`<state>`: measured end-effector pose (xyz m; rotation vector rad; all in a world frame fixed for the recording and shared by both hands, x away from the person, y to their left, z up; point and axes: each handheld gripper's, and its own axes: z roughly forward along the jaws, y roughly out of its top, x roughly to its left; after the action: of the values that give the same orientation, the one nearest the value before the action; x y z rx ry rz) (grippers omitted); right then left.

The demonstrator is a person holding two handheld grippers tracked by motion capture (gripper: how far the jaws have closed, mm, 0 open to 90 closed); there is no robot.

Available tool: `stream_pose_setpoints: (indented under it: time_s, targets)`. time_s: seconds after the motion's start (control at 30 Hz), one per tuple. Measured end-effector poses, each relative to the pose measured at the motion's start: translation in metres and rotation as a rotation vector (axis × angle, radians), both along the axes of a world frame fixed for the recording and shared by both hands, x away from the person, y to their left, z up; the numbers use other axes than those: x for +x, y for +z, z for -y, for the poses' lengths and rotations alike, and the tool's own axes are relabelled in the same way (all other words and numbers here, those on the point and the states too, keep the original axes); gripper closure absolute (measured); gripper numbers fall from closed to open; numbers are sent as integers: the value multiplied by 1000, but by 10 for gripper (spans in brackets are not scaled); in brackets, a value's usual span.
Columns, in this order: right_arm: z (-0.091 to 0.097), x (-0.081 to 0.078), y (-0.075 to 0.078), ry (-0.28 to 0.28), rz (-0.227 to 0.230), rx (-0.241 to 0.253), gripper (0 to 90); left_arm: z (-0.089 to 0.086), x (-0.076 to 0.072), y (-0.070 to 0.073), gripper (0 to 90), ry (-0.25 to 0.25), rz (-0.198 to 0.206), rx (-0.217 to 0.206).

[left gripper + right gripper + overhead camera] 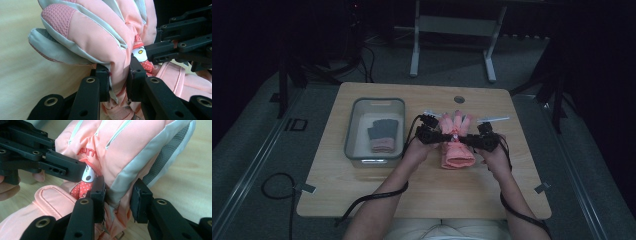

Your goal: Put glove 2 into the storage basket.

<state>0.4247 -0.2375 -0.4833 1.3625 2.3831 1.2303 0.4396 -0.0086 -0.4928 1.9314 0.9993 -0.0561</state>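
The tabletop was pale wood with rounded corners and a small round hole near the far edge, sitting on grey carpet in a pretty dark room. The legs of a white frame stood behind it and a black cable looped on the floor at the left. On the left part of the tabletop sat a clear bin with a dark glove lying over a pink one inside it.

The main thing was a pink ski glove near the middle of the tabletop, just right of the bin, held between the two grippers. Its long axis ran away from the person — fingers toward the far edge, cuff toward the person.

The left gripper had its jaws pinched tight on a fold of the glove's edge. The right gripper came in from the other side; one jaw pressed on the grey-trimmed edge, and the other stood a little off the fabric as far as I could see, so its jaws were narrow around the glove — not clearly clamped.
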Motion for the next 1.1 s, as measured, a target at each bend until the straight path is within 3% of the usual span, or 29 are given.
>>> stream_pose_setpoints:
  time_s: [0.13,0.3,0.6,1.1]
  targets:
    - [-3,-2,12,2,24,11,675,-3,-5,20,748,8,44,30]
    - [-13,-5,33,23,57,19,675,-14,-9,40,747,11,68,39]
    - [-32,-6,57,58,93,38,676,-37,-17,71,746,34,108,52]
    - [-77,-3,82,114,129,35,676,-79,-25,93,747,87,123,57]
